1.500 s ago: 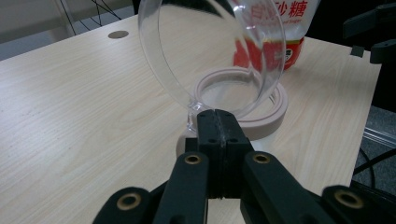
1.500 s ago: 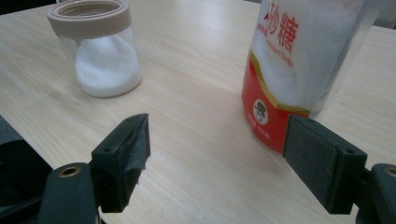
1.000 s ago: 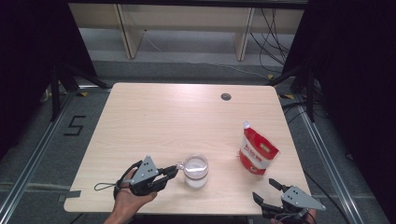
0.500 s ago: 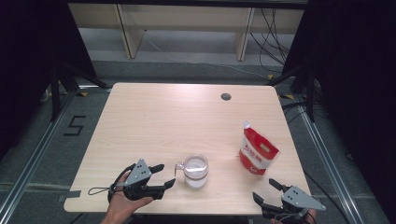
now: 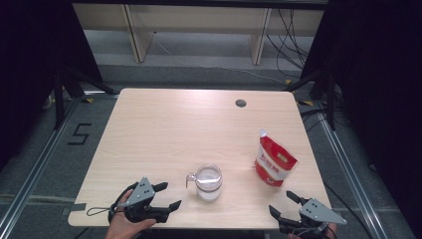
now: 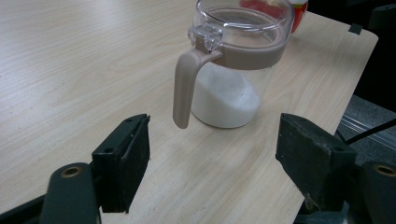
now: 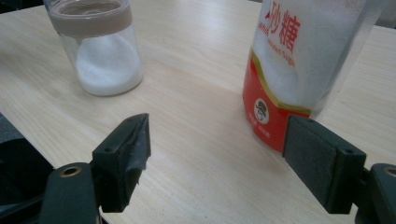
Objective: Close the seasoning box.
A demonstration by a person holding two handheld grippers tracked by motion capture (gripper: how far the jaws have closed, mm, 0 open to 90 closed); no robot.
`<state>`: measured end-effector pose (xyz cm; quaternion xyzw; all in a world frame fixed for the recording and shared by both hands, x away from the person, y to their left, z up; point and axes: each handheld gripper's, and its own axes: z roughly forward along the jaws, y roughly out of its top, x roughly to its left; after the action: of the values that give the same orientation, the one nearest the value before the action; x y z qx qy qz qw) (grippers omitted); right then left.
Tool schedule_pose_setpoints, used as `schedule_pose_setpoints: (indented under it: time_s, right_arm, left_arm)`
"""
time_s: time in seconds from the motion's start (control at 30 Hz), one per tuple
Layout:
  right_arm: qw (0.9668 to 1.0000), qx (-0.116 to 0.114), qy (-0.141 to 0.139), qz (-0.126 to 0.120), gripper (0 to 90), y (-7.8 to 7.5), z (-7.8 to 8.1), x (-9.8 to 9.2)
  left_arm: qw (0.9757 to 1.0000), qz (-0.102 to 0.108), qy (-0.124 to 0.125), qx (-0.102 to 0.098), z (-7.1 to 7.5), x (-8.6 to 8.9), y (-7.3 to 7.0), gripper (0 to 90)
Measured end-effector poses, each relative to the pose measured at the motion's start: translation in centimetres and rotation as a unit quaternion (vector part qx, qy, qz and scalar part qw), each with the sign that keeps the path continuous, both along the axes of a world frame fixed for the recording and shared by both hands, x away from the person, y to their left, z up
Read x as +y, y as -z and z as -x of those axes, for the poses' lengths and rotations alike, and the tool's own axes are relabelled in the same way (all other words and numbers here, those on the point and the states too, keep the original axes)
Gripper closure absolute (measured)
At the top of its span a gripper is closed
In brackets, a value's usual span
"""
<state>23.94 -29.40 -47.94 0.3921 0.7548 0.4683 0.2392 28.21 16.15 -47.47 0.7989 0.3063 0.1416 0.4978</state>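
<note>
Jar (image 5: 208, 181) (sugar inside) stands free before opening left gripper (image 5: 167, 196).

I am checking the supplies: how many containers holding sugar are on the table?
2. A clear jar with a beige handle stands near the front edge, in front of the left gripper. A red and white bag stands to its right, ahead of the right gripper. Nothing seems hidden.
</note>
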Motion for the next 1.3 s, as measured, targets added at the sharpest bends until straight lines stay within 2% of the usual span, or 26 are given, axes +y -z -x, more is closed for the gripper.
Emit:
schedule_pose_setpoints:
  time_s: [0.17, 0.3, 0.33, 0.43, 0.47, 0.5, 0.6, 0.63, 0.67, 0.73, 0.83, 0.87, 0.9, 0.93, 0.97, 1.03, 1.07, 1.1, 1.3]
  right_arm:
    - [1.0, 0.005, -0.002, 0.001, 24.4, 0.0, 0.1, 0.1]
    - [1.0, 0.006, -0.003, 0.0, 24.4, 0.0, 0.1, 0.1]
    - [1.0, 0.006, -0.002, 0.001, 24.4, 0.0, 0.1, 0.1]
    - [1.0, 0.007, -0.003, -0.001, 24.3, 0.0, 0.1, 0.1]
    - [1.0, 0.007, -0.003, -0.001, 24.3, 0.0, 0.1, 0.1]
    - [0.9999, 0.011, -0.003, -0.008, 24.3, 0.1, 0.1, 0.2]
    - [0.9998, 0.017, 0.005, -0.006, 24.3, 0.0, 0.3, 0.3]
    - [0.9999, 0.01, 0.002, -0.001, 24.3, 0.0, 0.2, 0.2]
    - [0.9999, 0.01, 0.002, 0.002, 24.3, 0.0, 0.2, 0.2]
    - [1.0, 0.009, 0.001, 0.003, 24.3, 0.0, 0.2, 0.1]
    - [1.0, 0.005, -0.003, 0.007, 24.3, 0.1, 0.0, 0.1]
    - [0.9999, 0.005, -0.006, 0.009, 24.2, 0.0, 0.0, 0.0]
    - [0.9999, 0.011, 0.001, 0.003, 24.2, 0.0, 0.2, 0.1]
    - [0.9999, 0.011, 0.001, 0.003, 24.2, 0.0, 0.2, 0.1]
    - [0.9999, 0.012, 0.001, 0.0, 24.2, 0.0, 0.2, 0.2]
    - [0.9999, 0.013, 0.0, 0.004, 24.2, 0.0, 0.2, 0.1]
    - [0.9999, 0.01, -0.001, 0.007, 24.1, 0.0, 0.1, 0.1]
    - [0.9998, 0.02, 0.004, 0.0, 24.1, 0.0, 0.3, 0.2]
    - [0.9999, 0.015, -0.001, 0.004, 24.0, 0.0, 0.2, 0.1]
  left_arm:
    - [0.9999, 0.006, -0.003, 0.009, 0.3, 0.0, 0.3, 24.7]
    - [1.0, 0.002, 0.001, 0.006, 0.5, 0.1, 0.4, 24.7]
    - [0.9999, -0.008, 0.004, 0.004, 0.5, 0.3, 0.4, 24.7]
    - [1.0, 0.001, 0.006, 0.005, 0.7, 0.3, 0.5, 24.7]
    - [0.9999, 0.006, 0.001, 0.013, 0.8, 0.3, 0.6, 24.7]
    - [0.9998, 0.005, 0.001, 0.017, 0.9, 0.3, 0.6, 24.7]
    - [0.9999, -0.006, 0.008, 0.007, 1.0, 0.5, 0.7, 24.7]
    - [0.9999, -0.009, 0.01, 0.008, 1.0, 0.5, 0.7, 24.7]
    - [0.9998, -0.006, 0.005, 0.016, 1.2, 0.5, 0.8, 24.7]
    - [0.9998, -0.008, 0.008, 0.019, 1.4, 0.5, 0.8, 24.6]
    - [0.9998, -0.004, 0.006, 0.018, 1.6, 0.4, 0.9, 24.5]
    - [0.9998, -0.013, 0.014, 0.009, 1.5, 0.5, 0.9, 24.4]
    - [0.9997, -0.018, 0.012, 0.013, 1.5, 0.5, 1.0, 24.5]
    - [0.9997, -0.018, 0.012, 0.013, 1.5, 0.5, 1.0, 24.5]
    - [0.9998, -0.009, 0.007, 0.018, 1.6, 0.4, 1.1, 24.5]
    - [0.9996, -0.022, 0.013, 0.009, 1.5, 0.6, 1.0, 24.4]
    - [0.9998, -0.012, 0.006, 0.018, 1.6, 0.5, 1.1, 24.5]
    - [0.9998, -0.008, 0.005, 0.017, 1.6, 0.4, 1.2, 24.5]
    - [0.9998, -0.016, 0.011, 0.006, 1.4, 0.7, 1.1, 24.5]
